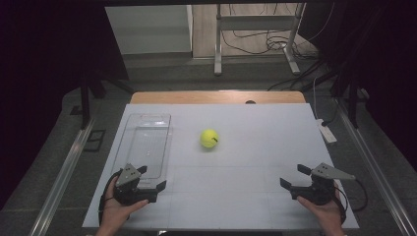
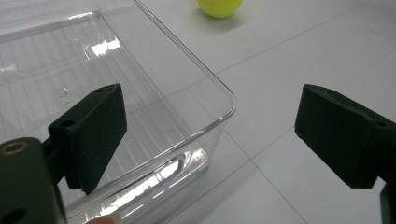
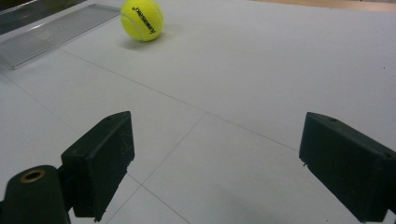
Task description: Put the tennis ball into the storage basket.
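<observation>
So far nothing is done: tennis ball (image 1: 209, 138) lies untouched mid-table, just right of clear tray (image 1: 147, 142), tray empty. Left gripper (image 1: 153, 178) held wide open at tray's near corner, nothing gripped. Right gripper (image 1: 294, 177) also wide open, empty, well apart from ball. Grasp and placing judged still left. White table cover (image 1: 246, 196) marked with thin lines; room dark, cables (image 1: 255, 42) seen on floor behind.
</observation>
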### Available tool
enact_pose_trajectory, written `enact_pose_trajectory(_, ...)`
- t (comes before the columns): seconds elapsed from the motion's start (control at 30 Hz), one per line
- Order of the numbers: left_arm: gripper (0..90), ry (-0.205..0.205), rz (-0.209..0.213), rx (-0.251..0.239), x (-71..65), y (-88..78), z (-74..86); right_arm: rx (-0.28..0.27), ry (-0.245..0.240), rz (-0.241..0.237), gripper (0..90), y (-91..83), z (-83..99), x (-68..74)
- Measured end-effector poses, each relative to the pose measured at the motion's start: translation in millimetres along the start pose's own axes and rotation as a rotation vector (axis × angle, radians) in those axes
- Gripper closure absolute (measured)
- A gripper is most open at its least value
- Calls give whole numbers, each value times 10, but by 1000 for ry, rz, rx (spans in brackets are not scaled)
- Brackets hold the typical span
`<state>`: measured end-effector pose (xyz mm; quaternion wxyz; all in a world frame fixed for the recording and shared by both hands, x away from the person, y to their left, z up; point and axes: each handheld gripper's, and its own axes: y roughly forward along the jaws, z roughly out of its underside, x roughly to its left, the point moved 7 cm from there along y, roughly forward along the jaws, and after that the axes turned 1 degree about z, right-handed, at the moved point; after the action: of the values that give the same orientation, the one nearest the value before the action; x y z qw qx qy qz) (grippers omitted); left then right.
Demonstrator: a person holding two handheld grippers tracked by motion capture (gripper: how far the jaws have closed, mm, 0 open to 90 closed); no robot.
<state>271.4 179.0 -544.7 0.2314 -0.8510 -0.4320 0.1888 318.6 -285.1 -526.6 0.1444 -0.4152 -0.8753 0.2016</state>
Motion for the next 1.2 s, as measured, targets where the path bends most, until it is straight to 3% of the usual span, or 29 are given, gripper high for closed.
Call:
enact_pose_trajectory(0.63, 94, -8, 16, 15, -24, 1, -107, 3, 4, 2, 108, -4, 19, -2)
enact_pose_trajectory(1.2, 77, 22, 21, 21, -53, -7, -231, 5, 8, 6, 107, -4, 28, -8)
